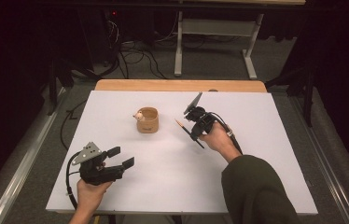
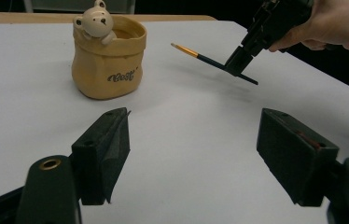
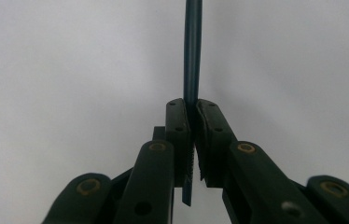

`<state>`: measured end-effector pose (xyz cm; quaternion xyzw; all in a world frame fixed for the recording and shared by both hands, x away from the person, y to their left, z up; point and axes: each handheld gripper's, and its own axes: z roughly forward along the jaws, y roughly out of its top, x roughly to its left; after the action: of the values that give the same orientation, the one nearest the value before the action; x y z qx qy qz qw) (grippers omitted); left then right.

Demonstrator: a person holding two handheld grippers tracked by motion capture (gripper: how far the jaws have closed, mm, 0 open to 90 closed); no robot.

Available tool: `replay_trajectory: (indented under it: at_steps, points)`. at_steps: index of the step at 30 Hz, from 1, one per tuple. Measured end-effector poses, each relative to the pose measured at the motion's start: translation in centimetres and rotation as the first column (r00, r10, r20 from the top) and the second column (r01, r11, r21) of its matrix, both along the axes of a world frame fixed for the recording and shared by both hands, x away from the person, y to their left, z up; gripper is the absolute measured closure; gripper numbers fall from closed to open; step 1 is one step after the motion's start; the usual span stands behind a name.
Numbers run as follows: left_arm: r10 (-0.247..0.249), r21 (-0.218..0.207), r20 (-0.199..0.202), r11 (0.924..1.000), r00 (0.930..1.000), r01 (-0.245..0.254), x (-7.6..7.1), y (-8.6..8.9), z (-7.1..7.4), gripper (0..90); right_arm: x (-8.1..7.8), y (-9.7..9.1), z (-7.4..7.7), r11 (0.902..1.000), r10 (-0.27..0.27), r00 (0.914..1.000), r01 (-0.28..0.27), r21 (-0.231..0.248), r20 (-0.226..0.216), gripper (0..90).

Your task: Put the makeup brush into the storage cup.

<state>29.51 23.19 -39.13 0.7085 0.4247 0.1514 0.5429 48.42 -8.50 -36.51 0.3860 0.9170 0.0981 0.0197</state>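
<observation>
- Table (image 1: 256, 186): white sheet over a wooden top; everything in play rests on it or hangs above it. For the step in hand, judged to be dropping the brush into the pot, the bare sheet between pot and right gripper gives a free path.
- Right hand (image 1: 217, 137): carries the right gripper (image 1: 192, 133) right of centre, near the pot but apart from it. Best practice, as a judgement: raise the gripper above the rim first, then tip the brush toward upright so one end enters the mouth without knocking the wall.
- Left hand (image 1: 88, 191): holds the left gripper (image 1: 121, 157) low at the near left, well apart from the pot. It could steady the pot if the brush catches.
- Pot (image 1: 147, 120): tan, sack-shaped, upright near the table's middle, with a small bear (image 2: 96, 21) figure perched on its rim. The bear narrows the opening on that side, so the far side of the mouth is the safer target.
- Left gripper, state: jaws spread wide, holding and touching nothing, the pot ahead of them in the left gripper view.
- Right gripper, state: jaws clenched on the brush handle, pinched near one end, as the right gripper view shows.
- Brush (image 2: 200, 56): slim dark handle with a gold ferrule, held clear of the table, tilted, ferrule end toward the pot and not yet over its rim.
</observation>
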Motion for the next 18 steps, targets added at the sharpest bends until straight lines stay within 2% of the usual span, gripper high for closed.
replay_trajectory:
  at_steps: [1,3,5,6,7,8,12,18]
  points:
    - [0.000,0.001,0.001,1.0000,1.0000,0.000,0.0,0.0,0.0,25.9,0.0,-0.1,0.0,0.9999,0.013,0.9998,-0.013,0.007,0.013,86.3]
    - [-0.001,0.001,0.001,1.0000,1.0000,0.001,0.0,0.0,0.0,25.9,-0.4,-0.2,0.2,0.9998,0.004,1.0000,-0.004,0.019,0.008,86.3]
    - [-0.003,0.003,0.000,1.0000,1.0000,0.003,0.0,-0.1,0.0,25.9,-0.6,-0.4,0.3,0.9993,0.016,0.9997,-0.017,0.033,0.018,86.3]
    - [-0.004,0.004,-0.001,1.0000,1.0000,0.004,0.0,-0.1,0.0,25.9,-0.6,-0.6,0.3,0.9983,0.039,0.9987,-0.040,0.043,0.032,86.3]
    - [-0.004,0.005,0.000,1.0000,1.0000,0.004,0.0,-0.1,0.0,25.9,-0.8,-0.6,0.4,0.9987,0.025,0.9994,-0.026,0.044,0.025,86.3]
    - [-0.005,0.005,0.000,1.0000,1.0000,0.005,0.0,-0.1,0.0,25.9,-0.8,-0.8,0.4,0.9979,0.039,0.9987,-0.041,0.051,0.033,86.2]
    - [-0.001,0.001,-0.001,1.0000,1.0000,0.001,0.0,0.0,0.0,25.9,-1.1,-1.2,0.6,0.9972,0.021,0.9991,-0.024,0.071,0.038,86.3]
    - [-0.006,0.005,-0.002,1.0000,1.0000,0.006,0.0,-0.2,0.0,25.9,-1.6,-1.6,1.0,0.9939,0.026,0.9981,-0.032,0.106,0.056,86.3]
